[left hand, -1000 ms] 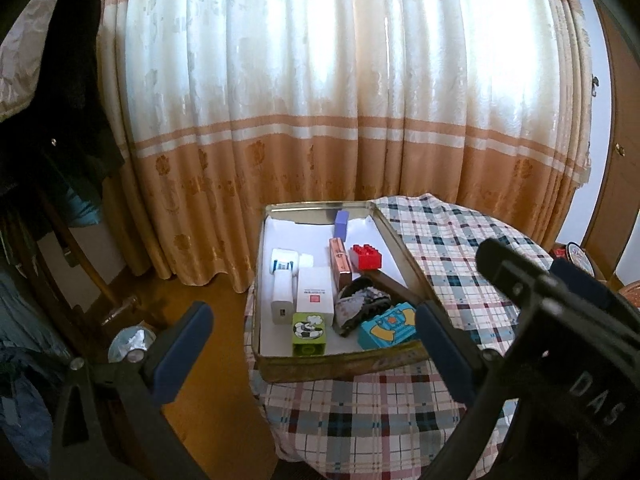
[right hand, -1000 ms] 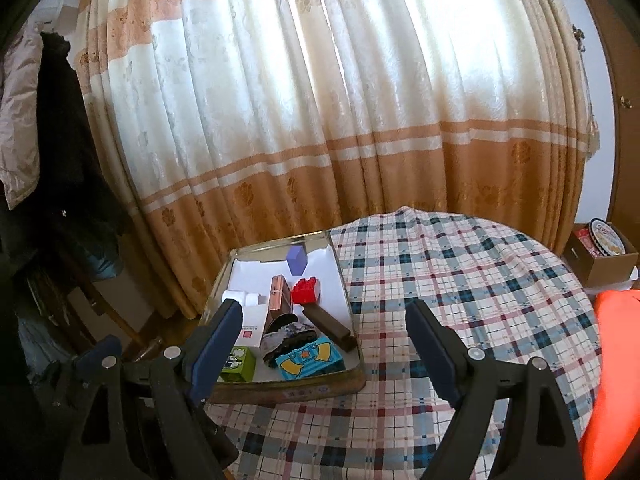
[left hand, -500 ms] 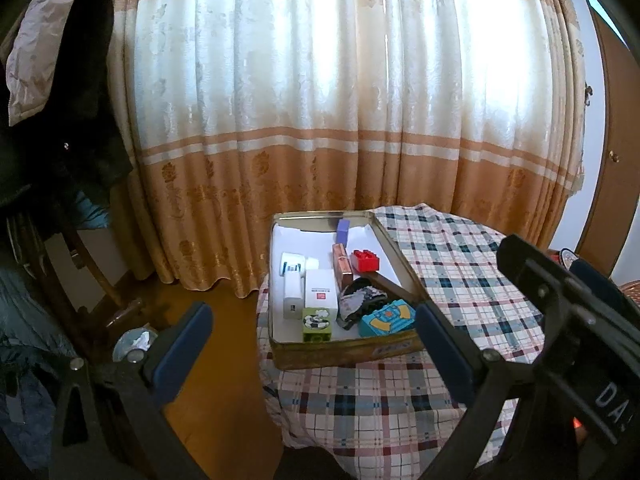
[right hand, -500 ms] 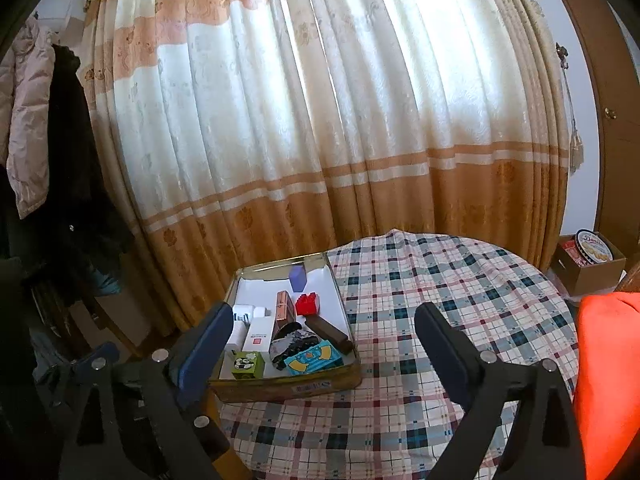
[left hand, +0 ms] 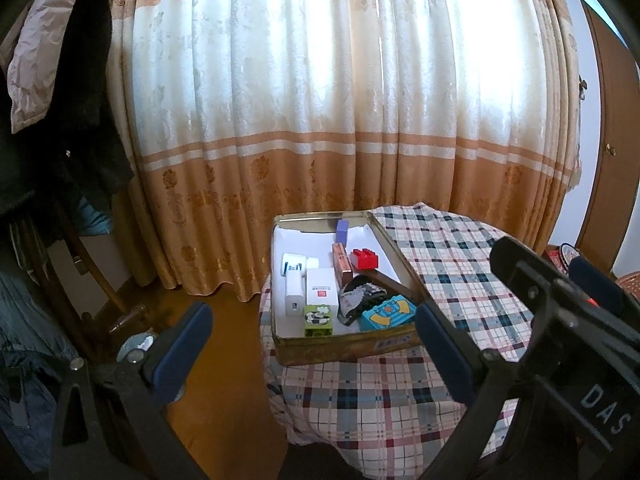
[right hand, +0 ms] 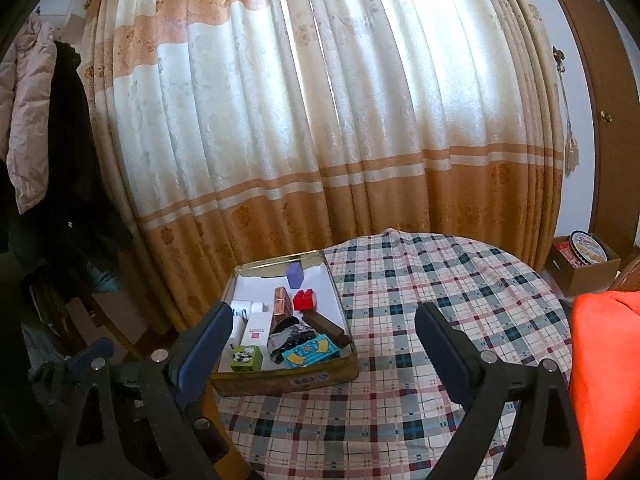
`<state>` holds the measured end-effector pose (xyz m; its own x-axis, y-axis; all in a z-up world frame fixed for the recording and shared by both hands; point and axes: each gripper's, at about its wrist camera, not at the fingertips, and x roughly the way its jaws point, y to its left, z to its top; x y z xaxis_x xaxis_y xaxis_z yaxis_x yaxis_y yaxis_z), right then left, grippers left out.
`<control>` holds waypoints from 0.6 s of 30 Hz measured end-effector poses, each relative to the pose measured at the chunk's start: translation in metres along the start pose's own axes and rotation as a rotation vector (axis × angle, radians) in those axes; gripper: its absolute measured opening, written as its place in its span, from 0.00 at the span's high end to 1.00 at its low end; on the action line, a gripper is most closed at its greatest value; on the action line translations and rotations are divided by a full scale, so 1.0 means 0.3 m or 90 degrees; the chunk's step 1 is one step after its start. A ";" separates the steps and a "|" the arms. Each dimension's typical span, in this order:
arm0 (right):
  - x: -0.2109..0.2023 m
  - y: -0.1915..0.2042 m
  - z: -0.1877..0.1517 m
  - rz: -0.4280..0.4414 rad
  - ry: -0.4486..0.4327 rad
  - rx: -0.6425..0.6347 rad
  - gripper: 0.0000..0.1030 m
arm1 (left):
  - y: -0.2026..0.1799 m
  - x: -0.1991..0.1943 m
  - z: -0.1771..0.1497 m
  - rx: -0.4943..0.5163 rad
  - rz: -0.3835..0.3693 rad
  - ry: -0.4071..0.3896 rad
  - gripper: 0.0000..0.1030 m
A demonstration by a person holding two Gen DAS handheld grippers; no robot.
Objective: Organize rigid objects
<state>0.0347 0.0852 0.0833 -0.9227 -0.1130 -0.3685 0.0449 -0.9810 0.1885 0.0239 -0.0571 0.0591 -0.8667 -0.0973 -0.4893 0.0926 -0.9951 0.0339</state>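
Observation:
A gold tin box (left hand: 344,350) sits on the left side of a round table. It holds a red brick (left hand: 365,259), a purple block (left hand: 342,231), white boxes (left hand: 320,286), a green box (left hand: 318,320), a blue box (left hand: 387,314) and a dark bar (left hand: 394,282). My left gripper (left hand: 312,314) is open and empty, back from the tin's near wall. My right gripper (right hand: 322,316) is open wide and empty, also short of the tin (right hand: 288,380). The right wrist view shows the red brick (right hand: 305,300) and purple block (right hand: 295,274) too.
A plaid cloth (right hand: 440,300) covers the table. A curtain (left hand: 340,100) hangs behind it. Coats (left hand: 60,120) hang at the left over a wooden chair. A cardboard box (right hand: 588,268) stands on the floor at the right. Orange cloth (right hand: 600,380) fills the right wrist view's right edge.
Both grippers have drawn back and slightly up from the tin, which looks smaller now. The right gripper's jaws have spread a little wider.

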 end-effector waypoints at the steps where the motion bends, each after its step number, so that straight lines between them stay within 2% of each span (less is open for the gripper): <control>1: 0.001 -0.006 -0.003 -0.001 0.002 0.003 0.08 | -0.002 0.000 -0.003 0.000 0.000 0.001 0.01; 10: -0.001 -0.028 -0.016 0.006 -0.001 0.012 0.08 | -0.009 -0.003 -0.007 -0.002 0.002 -0.007 0.01; 18: -0.027 -0.013 -0.017 -0.013 -0.033 -0.009 0.08 | -0.006 0.007 -0.008 -0.004 0.004 -0.010 0.01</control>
<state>0.0439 0.0893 0.0809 -0.9419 -0.0849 -0.3250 0.0305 -0.9852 0.1689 0.0232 -0.0554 0.0560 -0.8735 -0.1046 -0.4754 0.1017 -0.9943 0.0319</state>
